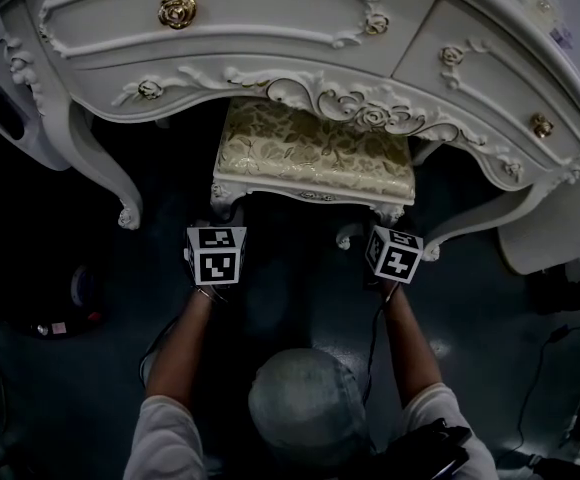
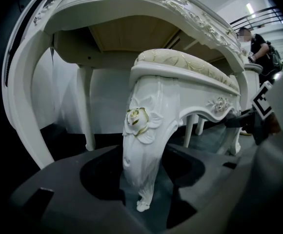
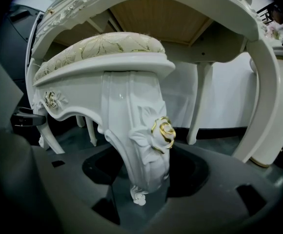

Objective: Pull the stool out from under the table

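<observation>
Between the dark grey jaws of the left gripper (image 2: 145, 196) and right gripper (image 3: 137, 191), the stool (image 2: 144, 130) legs are glossy white with gold-edged roses; beyond them its cushion (image 1: 315, 153) is cream with gold leaves; the table (image 1: 270, 43) above is white, knobs (image 1: 177, 10) gold

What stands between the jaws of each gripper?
A carved white stool leg in each. The left gripper clasps the left front leg; the right gripper clasps the right front leg. Each gripper view shows it.
</observation>
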`<state>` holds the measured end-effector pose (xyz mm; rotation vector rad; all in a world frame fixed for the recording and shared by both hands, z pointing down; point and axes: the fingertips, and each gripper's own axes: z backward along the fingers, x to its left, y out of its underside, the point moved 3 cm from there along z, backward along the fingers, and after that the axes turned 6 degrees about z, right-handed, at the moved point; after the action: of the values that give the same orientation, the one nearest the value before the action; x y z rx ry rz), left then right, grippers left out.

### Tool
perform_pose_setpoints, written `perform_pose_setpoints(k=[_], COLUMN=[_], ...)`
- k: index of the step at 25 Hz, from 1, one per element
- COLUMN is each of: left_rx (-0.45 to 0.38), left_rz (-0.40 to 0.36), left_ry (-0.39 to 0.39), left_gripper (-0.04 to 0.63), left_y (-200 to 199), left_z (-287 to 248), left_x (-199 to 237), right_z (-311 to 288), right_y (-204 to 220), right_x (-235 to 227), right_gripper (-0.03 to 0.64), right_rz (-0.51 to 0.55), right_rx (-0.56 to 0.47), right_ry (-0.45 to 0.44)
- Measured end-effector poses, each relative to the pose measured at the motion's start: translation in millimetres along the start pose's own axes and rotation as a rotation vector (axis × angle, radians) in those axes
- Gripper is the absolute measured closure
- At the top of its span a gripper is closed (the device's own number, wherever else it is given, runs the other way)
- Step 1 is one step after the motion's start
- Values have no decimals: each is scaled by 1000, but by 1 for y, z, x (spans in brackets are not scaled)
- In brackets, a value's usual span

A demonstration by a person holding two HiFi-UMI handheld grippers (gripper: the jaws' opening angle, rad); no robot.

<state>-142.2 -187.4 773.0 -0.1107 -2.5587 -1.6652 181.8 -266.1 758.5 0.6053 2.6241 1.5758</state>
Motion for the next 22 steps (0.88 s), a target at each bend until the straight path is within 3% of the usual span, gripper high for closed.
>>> perform_pose_setpoints(k=[22], left_rx=[11], left_rz=[-7], left_ry=[2], left_gripper=[364], left_y=[11], left_z=[39], left_x=[-3], right_z=[33], right_y=[20], right_x=[8], right_gripper=[365], right_rz=[-10], right_rx=[0], right_ry=[6])
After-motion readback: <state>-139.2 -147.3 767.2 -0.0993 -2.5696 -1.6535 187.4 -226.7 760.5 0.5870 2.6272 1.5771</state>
